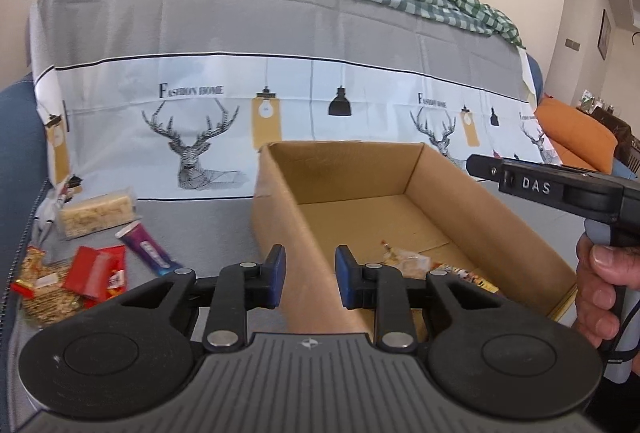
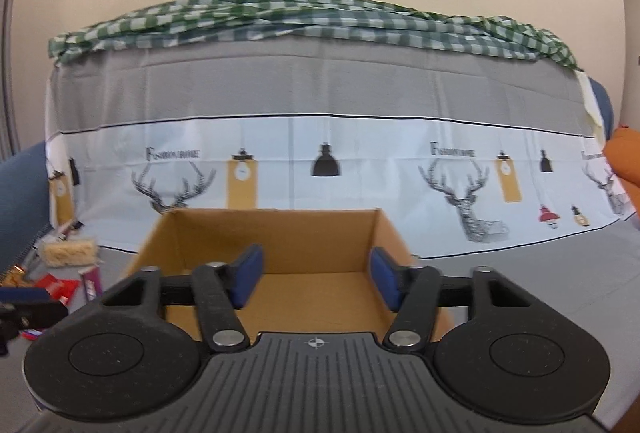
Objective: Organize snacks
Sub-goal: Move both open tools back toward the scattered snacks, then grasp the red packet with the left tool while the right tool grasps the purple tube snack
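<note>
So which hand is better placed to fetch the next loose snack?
Left, probably. Its tongs are empty and sit nearest the snack pile left of the cardboard box; the right tongs, also empty, face into the box.

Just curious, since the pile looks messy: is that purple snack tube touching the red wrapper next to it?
Apart. The left wrist view shows grey cloth between the purple tube and the red wrapper.
</note>
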`<state>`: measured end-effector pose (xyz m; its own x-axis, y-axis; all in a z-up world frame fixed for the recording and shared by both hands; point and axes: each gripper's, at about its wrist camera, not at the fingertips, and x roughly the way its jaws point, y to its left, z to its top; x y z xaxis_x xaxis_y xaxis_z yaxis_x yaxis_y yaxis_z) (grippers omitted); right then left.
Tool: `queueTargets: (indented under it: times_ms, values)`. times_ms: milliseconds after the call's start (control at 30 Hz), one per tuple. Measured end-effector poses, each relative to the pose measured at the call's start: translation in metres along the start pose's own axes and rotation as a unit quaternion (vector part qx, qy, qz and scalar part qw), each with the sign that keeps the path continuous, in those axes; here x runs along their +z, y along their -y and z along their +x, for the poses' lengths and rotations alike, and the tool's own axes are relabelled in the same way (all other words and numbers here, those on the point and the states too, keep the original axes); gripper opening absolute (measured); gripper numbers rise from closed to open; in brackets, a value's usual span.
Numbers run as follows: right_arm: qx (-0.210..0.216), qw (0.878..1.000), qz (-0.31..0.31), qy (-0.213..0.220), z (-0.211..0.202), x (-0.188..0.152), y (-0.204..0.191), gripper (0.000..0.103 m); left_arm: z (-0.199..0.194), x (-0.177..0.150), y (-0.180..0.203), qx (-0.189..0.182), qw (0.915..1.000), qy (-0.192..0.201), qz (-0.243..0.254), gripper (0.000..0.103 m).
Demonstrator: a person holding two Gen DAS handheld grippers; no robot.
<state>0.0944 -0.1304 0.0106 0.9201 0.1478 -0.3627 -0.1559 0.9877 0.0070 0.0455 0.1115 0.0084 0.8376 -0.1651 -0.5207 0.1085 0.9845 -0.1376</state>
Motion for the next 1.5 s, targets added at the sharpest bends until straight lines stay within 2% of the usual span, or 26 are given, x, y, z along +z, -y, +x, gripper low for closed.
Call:
queueTargets:
  times_ms: [67, 133, 233, 333, 400, 467, 500, 533, 600, 733, 900, 1000, 1067, 1133, 1200, 1267, 1367, 1500]
  values:
    - [0.016, 1.0, 0.007, 0.0, 0.001, 0.001, -0.011, 0.027, -0.003, 0.001, -0.012, -0.005, 0.9999, -0.005, -0.012, 0.03]
    - [0.032, 0.999, 0.012, -0.001, 0.003, 0.002, -0.024, 0.022, -0.002, 0.005, -0.024, -0.001, 0.9998, -0.013, -0.015, 0.03]
    - [0.055, 0.998, 0.015, 0.0, 0.004, 0.002, -0.044, 0.022, 0.005, 0.019, -0.049, 0.002, 0.9996, -0.019, -0.021, 0.03]
    - [0.071, 0.997, 0.012, -0.003, 0.006, 0.002, -0.066, 0.022, 0.013, 0.033, -0.079, 0.005, 0.9988, -0.01, -0.048, 0.03]
    - [0.08, 0.997, 0.014, -0.011, 0.009, 0.0, -0.08, 0.022, 0.018, 0.031, -0.101, 0.004, 0.9976, -0.004, -0.069, 0.03]
    - [0.09, 0.996, 0.02, -0.018, 0.011, -0.002, -0.094, 0.022, 0.024, 0.023, -0.12, 0.011, 0.9959, -0.023, -0.087, 0.03]
    - [0.095, 0.995, 0.02, -0.02, 0.01, -0.004, -0.101, 0.022, 0.027, 0.023, -0.127, 0.031, 0.9948, -0.035, -0.09, 0.03]
    - [0.101, 0.995, 0.018, -0.02, 0.011, -0.005, -0.109, 0.022, 0.027, 0.024, -0.135, 0.053, 0.9932, -0.034, -0.098, 0.03]
    - [0.116, 0.993, 0.011, -0.015, 0.011, -0.006, -0.128, 0.022, 0.026, 0.025, -0.157, 0.067, 0.9877, -0.031, -0.138, 0.03]
    - [0.146, 0.989, -0.003, -0.005, 0.009, -0.01, -0.17, 0.022, 0.025, 0.025, -0.198, 0.099, 0.9715, -0.03, -0.213, 0.03]
    - [0.159, 0.986, -0.015, -0.049, 0.035, -0.022, -0.219, 0.023, 0.031, 0.02, -0.226, 0.095, 0.9593, -0.046, -0.262, 0.03]
    - [0.147, 0.986, -0.013, -0.084, 0.068, -0.027, -0.242, 0.025, 0.042, 0.017, -0.23, 0.098, 0.9594, -0.069, -0.255, 0.031]
    - [0.133, 0.986, -0.006, -0.103, 0.088, -0.03, -0.248, 0.039, 0.05, 0.016, -0.227, 0.104, 0.9616, -0.083, -0.24, 0.035]
    - [0.124, 0.984, -0.008, -0.127, 0.111, -0.034, -0.254, 0.049, 0.058, 0.014, -0.225, 0.113, 0.9633, -0.092, -0.225, 0.041]
    - [0.12, 0.982, -0.016, -0.146, 0.126, -0.042, -0.258, 0.056, 0.066, 0.011, -0.223, 0.114, 0.9629, -0.1, -0.223, 0.052]
    - [0.11, 0.979, -0.024, -0.167, 0.142, -0.05, -0.264, 0.07, 0.076, 0.011, -0.224, 0.113, 0.9623, -0.106, -0.224, 0.059]
    - [0.106, 0.975, -0.026, -0.193, 0.16, -0.062, -0.269, 0.071, 0.09, 0.013, -0.22, 0.12, 0.9642, -0.116, -0.206, 0.064]
    - [0.088, 0.974, -0.039, -0.204, 0.172, -0.073, -0.274, 0.071, 0.107, 0.014, -0.212, 0.131, 0.9673, -0.137, -0.169, 0.074]
